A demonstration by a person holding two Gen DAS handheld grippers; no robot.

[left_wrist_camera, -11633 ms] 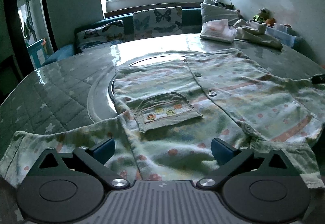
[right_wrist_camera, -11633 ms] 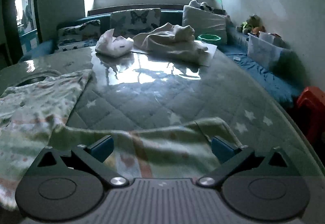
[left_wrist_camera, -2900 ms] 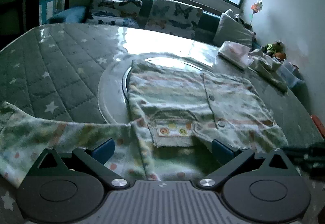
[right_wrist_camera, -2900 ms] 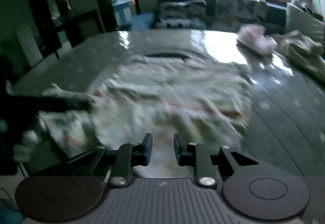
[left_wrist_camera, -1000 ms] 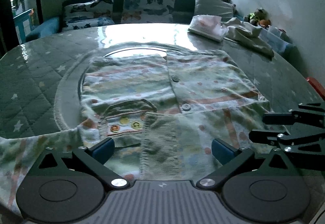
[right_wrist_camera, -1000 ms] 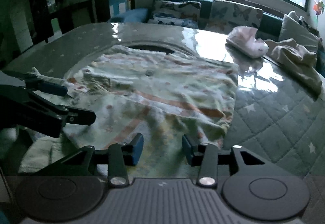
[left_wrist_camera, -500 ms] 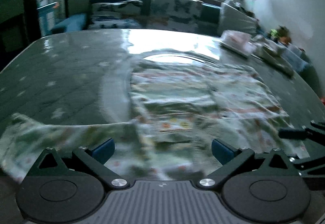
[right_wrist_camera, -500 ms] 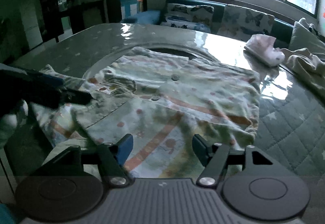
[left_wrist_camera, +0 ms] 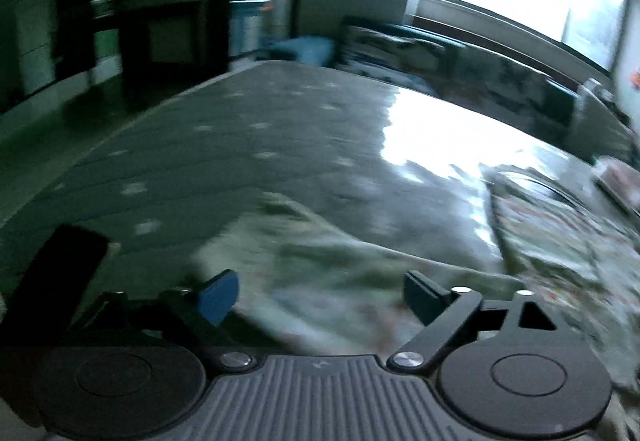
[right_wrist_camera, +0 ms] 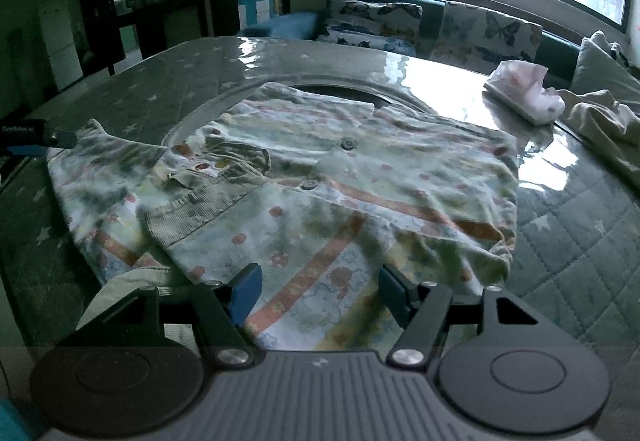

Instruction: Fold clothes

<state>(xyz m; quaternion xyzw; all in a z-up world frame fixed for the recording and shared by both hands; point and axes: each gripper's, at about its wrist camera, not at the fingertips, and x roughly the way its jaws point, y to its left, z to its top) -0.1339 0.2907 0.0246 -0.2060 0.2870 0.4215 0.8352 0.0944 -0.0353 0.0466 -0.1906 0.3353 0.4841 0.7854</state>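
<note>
A child's patterned button shirt [right_wrist_camera: 340, 181] lies flat on the quilted star tablecloth [right_wrist_camera: 580, 241]. One sleeve with a ribbed cuff [right_wrist_camera: 200, 209] is folded across its front, over the chest pocket. The other sleeve [right_wrist_camera: 100, 169] still stretches out to the left. My right gripper [right_wrist_camera: 320, 293] is open, its blue pads low over the shirt's near hem. My left gripper [left_wrist_camera: 320, 297] is open too, with the outstretched sleeve [left_wrist_camera: 320, 253] lying just ahead between its fingers. This view is motion-blurred. The left gripper's tip [right_wrist_camera: 36, 139] shows beside the sleeve end.
A glass turntable ring [right_wrist_camera: 208, 109] lies under the shirt. A pink-white cloth bundle [right_wrist_camera: 524, 93] and a beige garment [right_wrist_camera: 600, 121] sit at the table's far right. Butterfly cushions [right_wrist_camera: 480, 29] line a bench behind. A dark flat object [left_wrist_camera: 60, 265] lies left of the left gripper.
My left gripper has swung left, from facing the shirt body to facing the outstretched sleeve. The right gripper's jaws have opened wider over the near hem.
</note>
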